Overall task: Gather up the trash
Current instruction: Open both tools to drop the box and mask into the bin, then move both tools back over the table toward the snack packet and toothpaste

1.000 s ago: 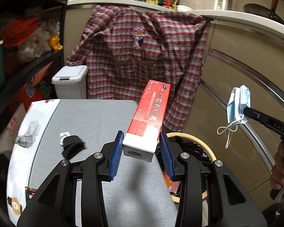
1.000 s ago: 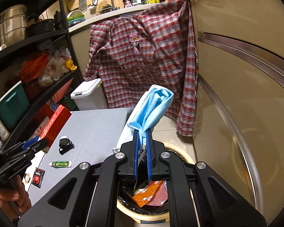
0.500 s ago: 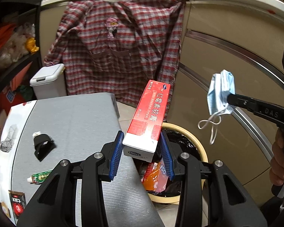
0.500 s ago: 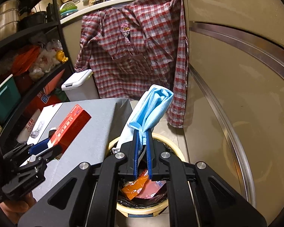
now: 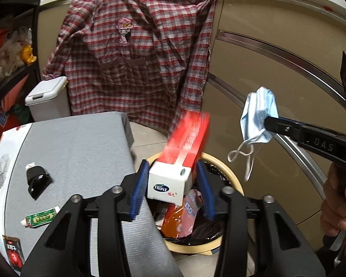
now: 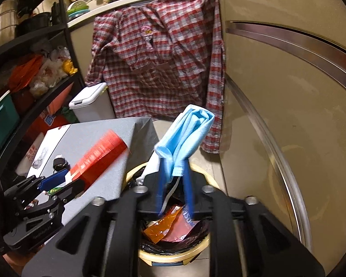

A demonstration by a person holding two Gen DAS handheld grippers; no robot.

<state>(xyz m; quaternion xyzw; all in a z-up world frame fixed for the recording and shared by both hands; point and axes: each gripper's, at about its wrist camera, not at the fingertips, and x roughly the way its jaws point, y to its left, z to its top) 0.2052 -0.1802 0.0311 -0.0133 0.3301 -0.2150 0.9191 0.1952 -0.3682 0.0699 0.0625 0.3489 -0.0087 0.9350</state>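
Left wrist: left gripper (image 5: 171, 185) apart, box (image 5: 176, 164) blurred

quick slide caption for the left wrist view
Left gripper, jaws apart, with a red toothpaste box over the lined trash bin; right gripper brings a blue face mask.

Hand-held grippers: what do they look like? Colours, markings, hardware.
Both match. The left hand-held gripper has a black plastic frame with cut-out linkage arms, silver pivot bolts and blue ribbed finger pads. The right hand-held gripper is built the same; seen side-on it carries pale "DAS" lettering. A bare hand grips its handle. No cables in view.
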